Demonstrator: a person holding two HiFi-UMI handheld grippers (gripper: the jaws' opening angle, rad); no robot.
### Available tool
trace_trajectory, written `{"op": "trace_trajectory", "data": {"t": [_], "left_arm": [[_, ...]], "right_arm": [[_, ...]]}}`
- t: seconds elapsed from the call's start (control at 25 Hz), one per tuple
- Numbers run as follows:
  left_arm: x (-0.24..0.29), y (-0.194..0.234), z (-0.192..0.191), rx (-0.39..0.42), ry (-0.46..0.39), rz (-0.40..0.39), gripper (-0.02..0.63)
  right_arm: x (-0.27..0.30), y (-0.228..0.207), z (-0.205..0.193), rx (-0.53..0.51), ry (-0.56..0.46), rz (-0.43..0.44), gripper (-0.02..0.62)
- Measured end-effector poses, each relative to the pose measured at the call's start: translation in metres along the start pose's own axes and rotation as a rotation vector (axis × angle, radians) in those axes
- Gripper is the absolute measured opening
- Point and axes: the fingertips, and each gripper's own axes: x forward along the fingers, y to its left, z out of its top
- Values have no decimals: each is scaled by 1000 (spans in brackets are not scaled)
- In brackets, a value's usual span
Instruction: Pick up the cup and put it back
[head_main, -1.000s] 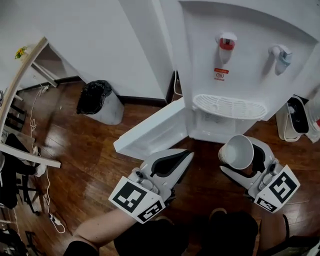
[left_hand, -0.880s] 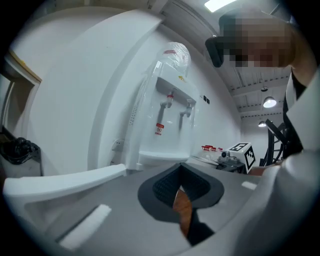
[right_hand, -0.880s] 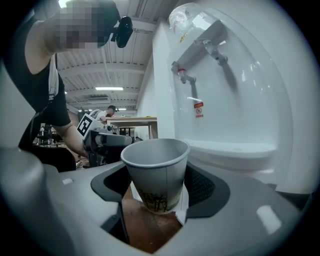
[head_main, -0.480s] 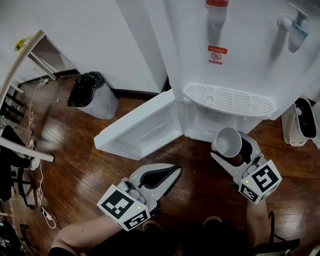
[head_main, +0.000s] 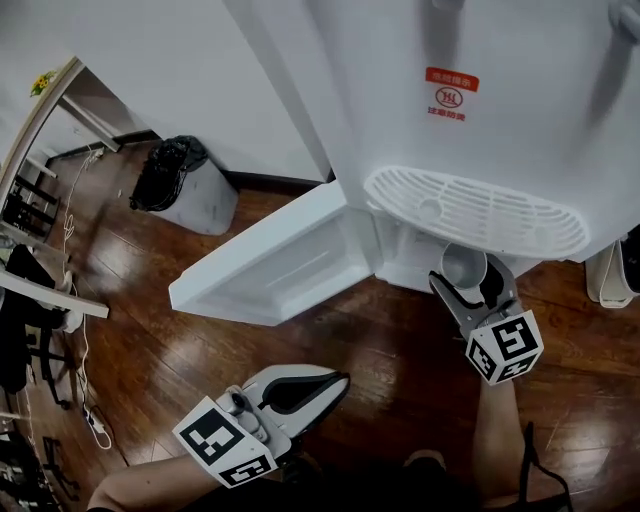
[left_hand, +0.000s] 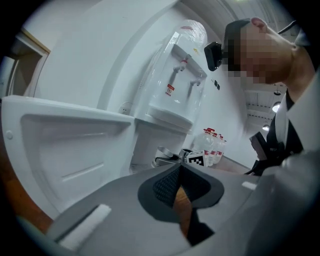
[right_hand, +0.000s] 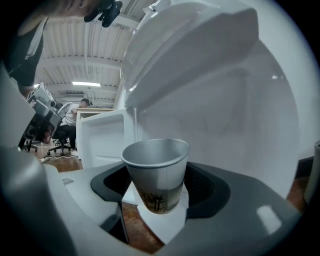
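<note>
Well, our right gripper (right_hand: 157, 197) has its jaws clamped on the paper cup (right_hand: 157, 170), one jaw on each side of its lower half. The cup stands upright between them, mouth up, with a band of printed trees near its base.

Our left gripper (left_hand: 181, 175) carries nothing. Its jaws meet at the tips, and only a sliver of the wooden floor (head_main: 390, 350) shows through the gap behind them.

Just ahead of the right jaws we see the white inside of the water dispenser's (head_main: 450, 150) lower compartment. Its open door (head_main: 270, 265) swings out to the left of those jaws. From the head view, the cup sits at the mouth of that compartment, directly under the round drip tray (head_main: 475, 212).

Ahead of the left jaws and a little to their right, we make out the cup again beside the right gripper's marker cube (left_hand: 197, 159), with some water bottles (left_hand: 212, 145) behind.

Far off to the left of both grippers, a bin (head_main: 185, 190) lined with a black bag stands against the wall.
</note>
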Motion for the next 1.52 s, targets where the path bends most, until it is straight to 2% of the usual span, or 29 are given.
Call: {"op": "trace_trajectory", "data": {"t": [0.2,0.48,0.72,0.88,1.04,1.36,1.4,1.52], "left_arm": [[5,12,-13,-35,6,29,1],[9,31,-14,-90,7,60,1],[18,28,-12,-112,-19,30,1],[23,32,-23,-115,7,23,1],[23,33,-21,-117,-11,20,1],[19,35,-22,-124,-11,10,1],[18,35,-22,-124,-11,9,1],[16,34,-22,-127,-7,8,1]], "right_arm": [[42,-21,-24,22,5,-18,327],[89,-46,-59,55,64,-66,327],[107,-72,-82,31,158,-155,327],[109,-89,-99,79,187,-226,327],[117,-90,-115,72,217,-225,327],[118,-89,-118,72,217,-219,325],[117,-89,-119,74,221,-216,332],[114,-86,-122,96,218,-208,416]]}}
